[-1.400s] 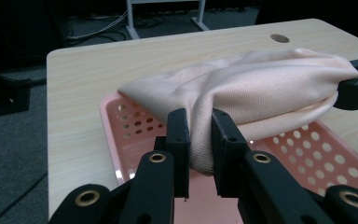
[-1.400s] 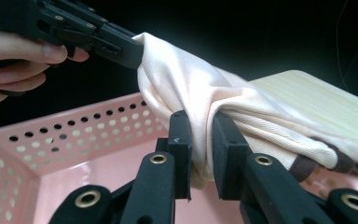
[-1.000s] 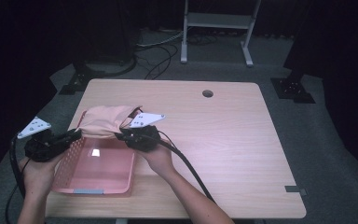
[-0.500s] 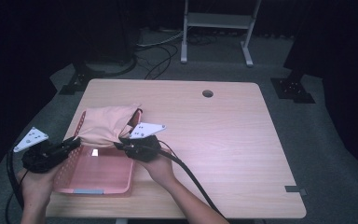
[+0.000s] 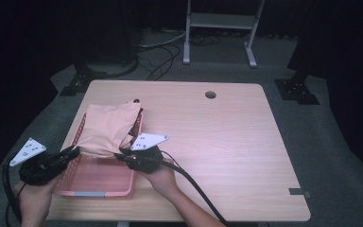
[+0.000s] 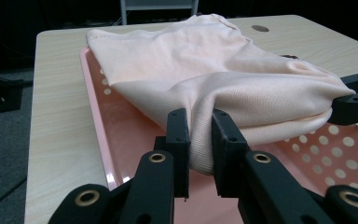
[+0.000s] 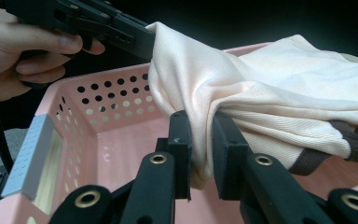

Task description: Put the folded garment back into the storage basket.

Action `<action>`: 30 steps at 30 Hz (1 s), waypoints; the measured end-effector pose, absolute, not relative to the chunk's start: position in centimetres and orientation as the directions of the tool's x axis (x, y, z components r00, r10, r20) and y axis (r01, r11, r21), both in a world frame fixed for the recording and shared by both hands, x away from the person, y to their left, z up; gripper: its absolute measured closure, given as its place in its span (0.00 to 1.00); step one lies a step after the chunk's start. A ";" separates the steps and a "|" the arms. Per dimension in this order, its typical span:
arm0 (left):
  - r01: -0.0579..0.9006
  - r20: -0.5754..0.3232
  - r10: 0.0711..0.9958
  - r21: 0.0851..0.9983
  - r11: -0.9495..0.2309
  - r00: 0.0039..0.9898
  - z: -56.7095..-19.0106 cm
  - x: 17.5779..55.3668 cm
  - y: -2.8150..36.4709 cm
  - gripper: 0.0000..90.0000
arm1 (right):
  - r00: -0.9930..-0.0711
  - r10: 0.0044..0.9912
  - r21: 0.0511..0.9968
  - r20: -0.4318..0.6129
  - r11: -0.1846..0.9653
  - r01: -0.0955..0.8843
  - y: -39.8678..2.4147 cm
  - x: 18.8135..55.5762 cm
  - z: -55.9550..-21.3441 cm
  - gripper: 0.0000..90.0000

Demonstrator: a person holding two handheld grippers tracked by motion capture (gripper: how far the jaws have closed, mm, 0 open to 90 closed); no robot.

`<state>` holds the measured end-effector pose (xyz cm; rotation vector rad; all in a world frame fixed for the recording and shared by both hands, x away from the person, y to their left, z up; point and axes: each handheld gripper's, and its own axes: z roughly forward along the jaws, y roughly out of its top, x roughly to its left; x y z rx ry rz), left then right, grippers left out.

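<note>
A pale peach cloth (image 5: 108, 127) with dark brown trim (image 7: 335, 140) drapes over the far half of a pink perforated basket (image 5: 105, 180) on the table's left. My left gripper (image 5: 74, 152) is shut on the cloth's near-left corner (image 6: 200, 144), above the basket's left side. My right gripper (image 5: 121, 156) is shut on the near-right corner (image 7: 200, 144), over the basket's right rim. The cloth (image 6: 205, 70) stretches between the two grips. In the left gripper view the right gripper's jaws (image 6: 354, 100) pinch the fabric at far right.
The wooden table (image 5: 227, 142) has a round cable hole (image 5: 211, 94) near its far edge. Cables trail from both grippers toward the front edge. A metal stand (image 5: 220, 28) and floor cables lie beyond the table. A hand (image 7: 23, 51) holds the left gripper.
Both grippers have drawn nearer the front edge and sunk slightly, pulling the cloth's near edge with them so it spreads further over the basket.
</note>
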<state>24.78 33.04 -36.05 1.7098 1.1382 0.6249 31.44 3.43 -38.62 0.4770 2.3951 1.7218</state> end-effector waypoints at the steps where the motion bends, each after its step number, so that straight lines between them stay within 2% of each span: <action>1: 0.409 -0.086 0.896 0.906 -0.112 0.436 -36.0 24.7 33.1 0.89 | -0.938 0.340 0.943 0.060 0.288 0.165 3.4 31.4 -38.6 0.88; 30: 0.416 -0.091 0.894 0.903 -0.112 0.438 -36.2 23.9 33.2 0.89 | -0.945 0.320 0.945 0.062 0.286 0.159 3.4 30.4 -39.1 0.88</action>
